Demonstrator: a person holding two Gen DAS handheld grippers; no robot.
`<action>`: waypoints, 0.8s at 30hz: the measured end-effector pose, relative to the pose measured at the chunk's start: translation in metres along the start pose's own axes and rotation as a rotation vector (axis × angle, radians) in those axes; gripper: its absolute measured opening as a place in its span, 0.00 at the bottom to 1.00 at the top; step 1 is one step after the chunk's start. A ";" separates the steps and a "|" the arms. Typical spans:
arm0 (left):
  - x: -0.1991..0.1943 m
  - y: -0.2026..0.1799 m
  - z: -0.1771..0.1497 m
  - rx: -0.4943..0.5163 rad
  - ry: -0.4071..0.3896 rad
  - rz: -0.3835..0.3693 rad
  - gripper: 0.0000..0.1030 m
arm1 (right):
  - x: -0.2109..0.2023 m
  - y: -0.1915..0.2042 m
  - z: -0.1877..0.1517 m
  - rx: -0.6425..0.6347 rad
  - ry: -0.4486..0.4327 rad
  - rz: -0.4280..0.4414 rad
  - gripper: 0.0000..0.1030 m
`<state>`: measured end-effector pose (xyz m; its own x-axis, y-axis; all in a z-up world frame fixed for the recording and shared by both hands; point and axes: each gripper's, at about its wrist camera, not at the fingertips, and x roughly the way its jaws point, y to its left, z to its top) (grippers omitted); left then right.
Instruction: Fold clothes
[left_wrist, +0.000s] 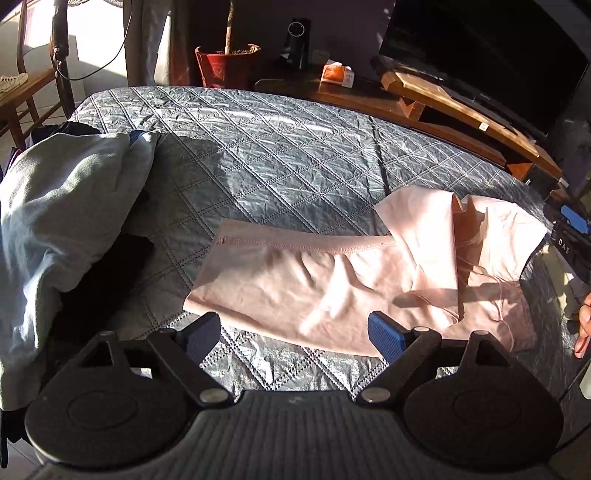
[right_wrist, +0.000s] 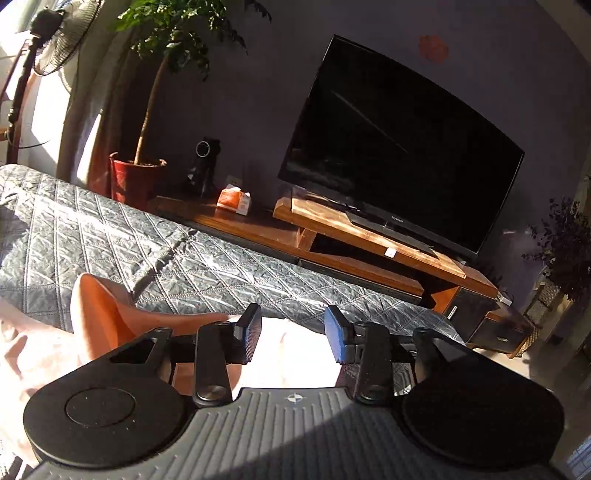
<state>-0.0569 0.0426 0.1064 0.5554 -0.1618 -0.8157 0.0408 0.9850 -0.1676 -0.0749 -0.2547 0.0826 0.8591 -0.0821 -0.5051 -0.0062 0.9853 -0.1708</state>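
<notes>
One soft pink cotton top (left_wrist: 295, 284) lies mostly flat on the grey quilted bed cover (left_wrist: 277, 155), low in the frame, its right part folded over (seam showing). One heap of grey-green clothes (left_wrist: 62, 206) sits at left. Two grippers: left gripper (left_wrist: 295, 334) wide open, empty; right gripper (right_wrist: 293, 338) open, holding nothing.
</notes>
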 end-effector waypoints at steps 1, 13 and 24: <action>-0.001 0.001 0.000 -0.004 -0.002 -0.002 0.82 | -0.001 0.003 0.000 0.017 -0.004 0.013 0.50; -0.007 0.014 0.001 -0.032 -0.004 -0.017 0.83 | 0.025 0.060 -0.032 0.047 0.164 0.129 0.30; -0.008 0.013 -0.002 -0.013 0.003 -0.021 0.83 | 0.025 0.110 -0.038 -0.271 0.155 0.120 0.28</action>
<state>-0.0624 0.0564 0.1100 0.5517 -0.1829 -0.8138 0.0417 0.9805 -0.1921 -0.0737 -0.1537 0.0189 0.7558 -0.0102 -0.6547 -0.2565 0.9154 -0.3103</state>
